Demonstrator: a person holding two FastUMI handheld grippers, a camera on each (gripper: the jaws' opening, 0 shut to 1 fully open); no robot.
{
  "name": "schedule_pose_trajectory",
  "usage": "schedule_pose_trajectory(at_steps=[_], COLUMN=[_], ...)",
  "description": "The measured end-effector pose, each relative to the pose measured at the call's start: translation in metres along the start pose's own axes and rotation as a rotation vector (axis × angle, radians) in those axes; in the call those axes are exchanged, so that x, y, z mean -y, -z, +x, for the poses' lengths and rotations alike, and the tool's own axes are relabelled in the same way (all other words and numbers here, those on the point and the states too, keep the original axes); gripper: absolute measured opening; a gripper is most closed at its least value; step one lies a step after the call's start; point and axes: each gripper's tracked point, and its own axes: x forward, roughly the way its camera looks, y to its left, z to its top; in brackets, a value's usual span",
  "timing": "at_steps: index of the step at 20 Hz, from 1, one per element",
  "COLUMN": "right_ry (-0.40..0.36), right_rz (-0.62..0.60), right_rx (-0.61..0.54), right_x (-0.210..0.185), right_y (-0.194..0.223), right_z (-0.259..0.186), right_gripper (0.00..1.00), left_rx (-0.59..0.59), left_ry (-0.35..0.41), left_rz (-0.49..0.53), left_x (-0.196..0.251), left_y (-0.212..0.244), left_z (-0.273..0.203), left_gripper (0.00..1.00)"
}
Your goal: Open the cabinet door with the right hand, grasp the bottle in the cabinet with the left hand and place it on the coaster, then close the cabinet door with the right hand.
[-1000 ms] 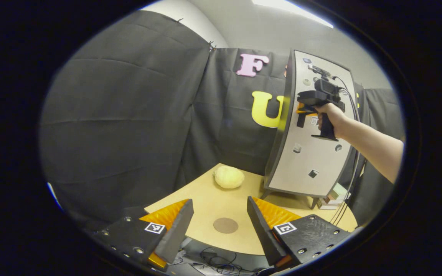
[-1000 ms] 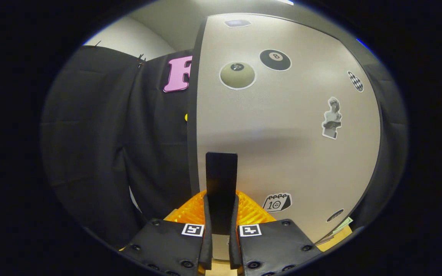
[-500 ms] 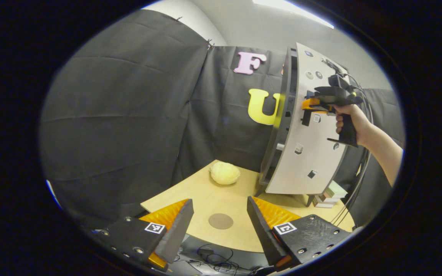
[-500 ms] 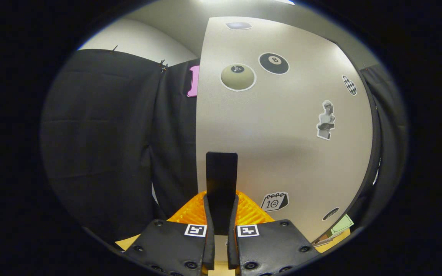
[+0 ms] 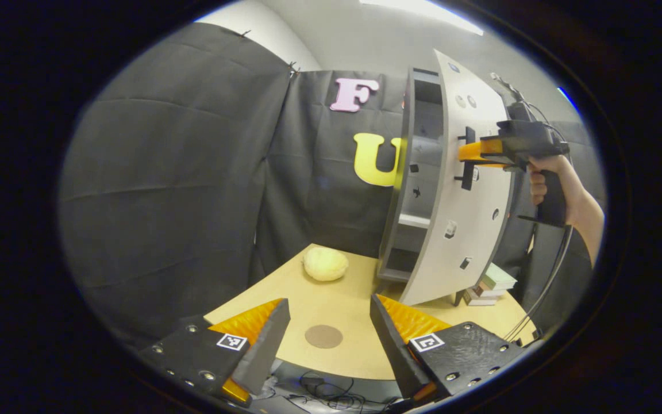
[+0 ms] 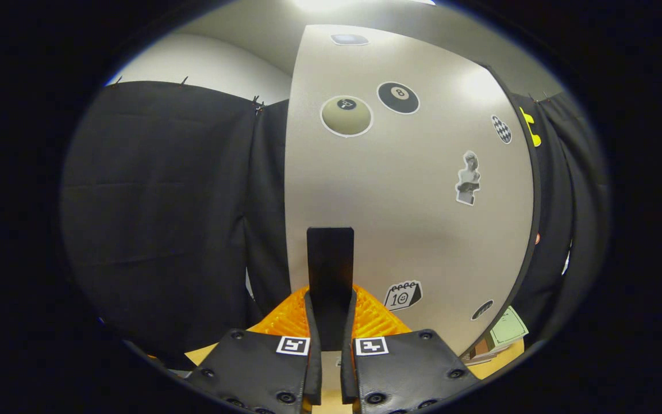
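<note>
The right hand-held gripper [image 6: 331,322] sits at 6 o'clock, its two fingers [image 6: 311,351] pressed against either side of a dark upright handle [image 6: 331,270] on the pale cabinet door [image 6: 411,218]. The door takes up the centre and the 3 o'clock side. On it are stickers: two billiard balls [image 6: 346,115] toward 12 o'clock, a checkered oval [image 6: 501,129] at 2 o'clock, a small bust [image 6: 468,178] at 3 o'clock, and a calendar [image 6: 403,295] toward 5 o'clock. A strip of worktop [image 6: 207,353] and a stack of books [image 6: 497,336] show along the bottom.
</note>
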Motion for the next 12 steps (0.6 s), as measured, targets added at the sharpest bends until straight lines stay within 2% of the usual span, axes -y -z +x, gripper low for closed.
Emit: schedule_pose_trajectory(at_steps=[2, 3, 6, 12], right_ry=[-0.012, -0.015, -0.017, -0.018], right_rz=[0.008, 0.014, 0.006, 0.055], right_rx=[-0.001, -0.005, -0.013, 0.001], right_x=[0.002, 0.003, 0.007, 0.016], right_y=[0.001, 0.001, 0.002, 0.004], right_z=[-0.002, -0.003, -0.011, -0.019], right_gripper=[0.15, 0.15, 0.15, 0.15], left_rx=[0.019, 0.044, 0.088, 0.08], left_ry=[-0.001, -0.001, 0.035, 0.113], left_rz=[0.021, 0.031, 0.052, 0.084], left_x=[0.005, 0.007, 0.026, 0.06], left_y=[-0.007, -0.017, -0.034, -0.034], left_z=[0.003, 0.005, 0.006, 0.024], left_gripper=[0.89, 0.84, 0.84, 0.84])
